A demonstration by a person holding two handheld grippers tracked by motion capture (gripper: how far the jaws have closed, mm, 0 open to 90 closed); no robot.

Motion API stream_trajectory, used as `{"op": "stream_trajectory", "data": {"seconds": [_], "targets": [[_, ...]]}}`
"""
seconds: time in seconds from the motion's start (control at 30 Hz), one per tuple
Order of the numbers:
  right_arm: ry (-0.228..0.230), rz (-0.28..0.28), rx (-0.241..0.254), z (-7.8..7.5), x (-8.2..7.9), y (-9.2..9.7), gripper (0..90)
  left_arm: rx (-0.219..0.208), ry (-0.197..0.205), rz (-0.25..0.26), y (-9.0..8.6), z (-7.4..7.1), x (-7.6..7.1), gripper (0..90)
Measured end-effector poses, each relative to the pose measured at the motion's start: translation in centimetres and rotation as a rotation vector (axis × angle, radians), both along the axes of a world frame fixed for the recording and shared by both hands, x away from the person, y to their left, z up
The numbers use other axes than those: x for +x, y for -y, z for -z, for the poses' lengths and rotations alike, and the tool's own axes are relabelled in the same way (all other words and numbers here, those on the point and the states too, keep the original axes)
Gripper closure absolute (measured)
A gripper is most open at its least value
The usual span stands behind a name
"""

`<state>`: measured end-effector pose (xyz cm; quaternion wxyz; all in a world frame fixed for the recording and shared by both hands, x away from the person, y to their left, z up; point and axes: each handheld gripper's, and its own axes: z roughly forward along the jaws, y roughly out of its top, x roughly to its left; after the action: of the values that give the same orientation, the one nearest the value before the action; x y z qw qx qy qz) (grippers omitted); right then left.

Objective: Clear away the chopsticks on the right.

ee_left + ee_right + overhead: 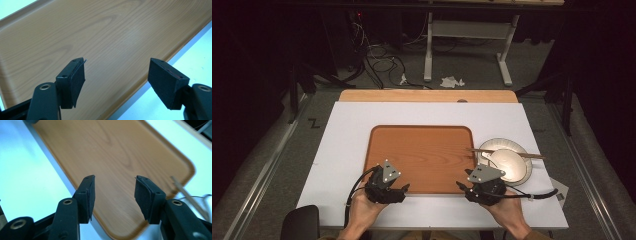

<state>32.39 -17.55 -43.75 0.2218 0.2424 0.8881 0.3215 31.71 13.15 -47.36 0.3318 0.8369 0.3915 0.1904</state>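
tray (422,152): bare wooden tray lying flat mid-worktop (342,130), near edge toward the person, probably set there to receive things
left gripper (398,190): fingers wide, nothing between them; poised over the tray's near-left edge
right gripper (462,187): fingers apart, empty; at the near-right corner
bowl (507,162): just right of the tray, chopsticks (507,153) across its rim

The room around the table (337,150) is very dark, almost black. Light from above shines on the white top, which looks bright. The wooden tray (422,150) has a soft, pale shine in the left gripper view. In the right gripper view, the tray's far corner and the thin stick (190,197) look blurry. The black jaws up close look sharp. The white plate (507,165) glows a bit.
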Motion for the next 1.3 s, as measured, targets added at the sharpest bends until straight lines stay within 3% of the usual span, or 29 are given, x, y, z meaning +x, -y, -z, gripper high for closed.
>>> {"op": "stream_trajectory", "data": {"seconds": [0.27, 0.5, 0.6, 0.63, 0.7, 0.8, 0.83, 0.87, 0.93, 0.97, 1.07, 1.1, 1.13, 1.2, 1.3], "targets": [[0.018, 0.044, 0.002, -2.8, 0.5, 2.9, 57.0, -0.017, -0.003, -0.017, -0.5, -0.2, 0.3, 29.5], [-0.010, 0.086, 0.062, -3.8, 1.1, 5.5, 60.0, -0.012, -0.001, -0.014, -0.4, -0.2, 0.2, 29.4], [0.015, 0.119, 0.064, -4.7, 1.7, 7.7, 62.5, -0.010, -0.002, -0.010, -0.3, -0.1, 0.2, 29.4], [0.015, 0.119, 0.064, -4.7, 1.7, 7.7, 62.5, -0.010, -0.002, -0.010, -0.3, -0.1, 0.2, 29.4], [0.020, 0.156, 0.083, -5.4, 2.4, 9.6, 64.1, -0.008, -0.004, -0.010, -0.3, -0.1, 0.2, 29.4], [0.025, 0.187, 0.086, -5.8, 3.0, 11.0, 65.0, -0.008, -0.005, -0.009, -0.3, -0.1, 0.2, 29.4], [0.021, 0.220, 0.101, -6.0, 3.7, 12.4, 66.0, -0.005, -0.006, -0.009, -0.2, 0.0, 0.3, 29.4], [0.021, 0.220, 0.101, -6.0, 3.7, 12.4, 66.0, -0.005, -0.006, -0.009, -0.2, 0.0, 0.3, 29.3], [0.008, 0.271, 0.092, -6.1, 5.0, 14.3, 67.6, -0.006, -0.007, -0.011, -0.3, 0.0, 0.3, 29.3], [0.008, 0.271, 0.092, -6.1, 5.0, 14.3, 67.6, -0.006, -0.007, -0.011, -0.3, 0.0, 0.3, 29.3], [-0.051, 0.318, 0.056, -5.5, 7.0, 16.5, 68.6, -0.002, -0.010, -0.011, -0.2, 0.0, 0.3, 29.3], [-0.051, 0.318, 0.056, -5.5, 7.0, 16.5, 68.6, -0.002, -0.010, -0.011, -0.2, 0.0, 0.3, 29.3], [-0.081, 0.336, 0.046, -4.8, 8.0, 17.3, 69.0, 0.004, -0.011, -0.011, -0.2, 0.1, 0.3, 29.3], [-0.100, 0.354, 0.036, -4.5, 8.5, 17.5, 69.1, 0.004, -0.012, -0.012, -0.2, 0.1, 0.4, 29.3], [-0.163, 0.381, -0.003, -2.9, 10.2, 17.9, 69.5, 0.002, -0.027, -0.017, -0.2, 0.3, 0.4, 29.4]]}}
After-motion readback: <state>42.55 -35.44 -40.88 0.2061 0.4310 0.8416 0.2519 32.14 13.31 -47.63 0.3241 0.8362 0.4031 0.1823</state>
